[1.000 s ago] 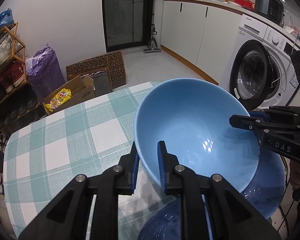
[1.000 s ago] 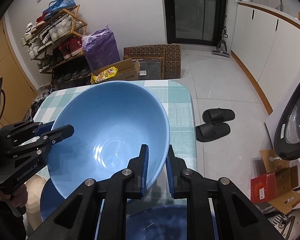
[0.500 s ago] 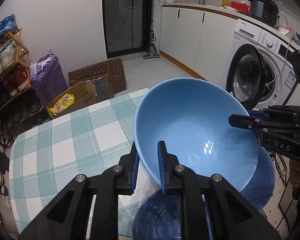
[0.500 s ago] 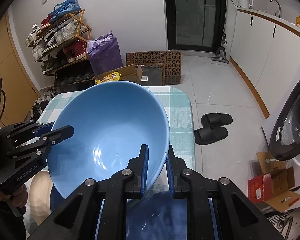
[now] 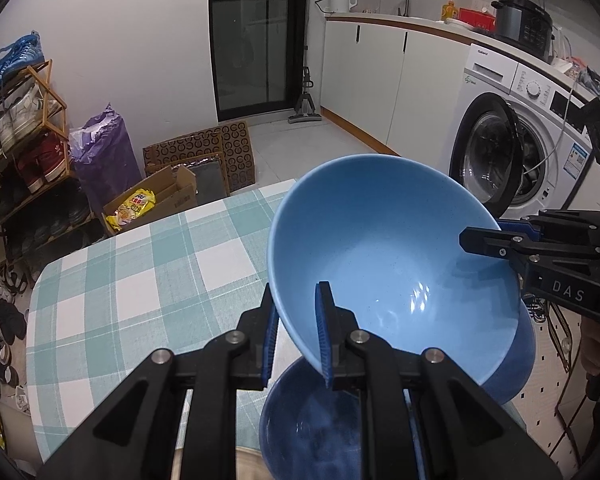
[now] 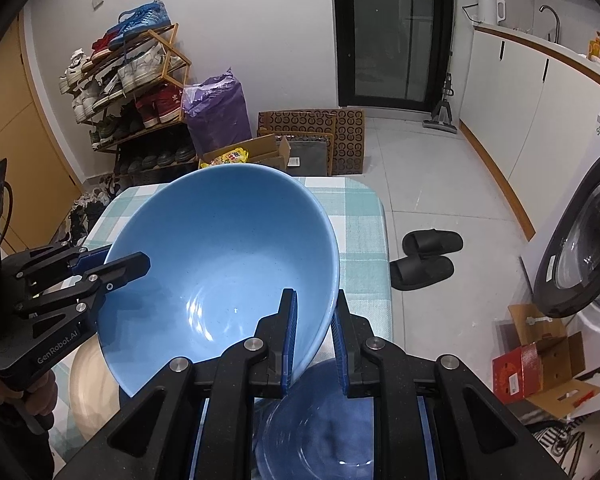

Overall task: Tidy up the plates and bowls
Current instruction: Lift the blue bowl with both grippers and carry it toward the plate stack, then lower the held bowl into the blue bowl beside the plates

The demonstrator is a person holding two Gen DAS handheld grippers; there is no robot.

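The light blue bowl (image 5: 388,264) hides most of the darker bowl (image 5: 312,432) beneath.

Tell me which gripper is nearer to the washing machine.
The right gripper. It clamps the light blue bowl on the rim side toward the washing machine; the left gripper clamps the opposite rim, over the checked tablecloth.

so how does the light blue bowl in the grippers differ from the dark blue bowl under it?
Colour: the light blue bowl is pale sky blue; the dark blue bowl is deep navy.
Support: the light blue bowl is held in the air, clamped at opposite rims by the left gripper and right gripper; neither gripper holds the dark blue bowl.
Pose: the light blue bowl tilts; the dark blue bowl appears upright.
Both are glossy, empty and round.
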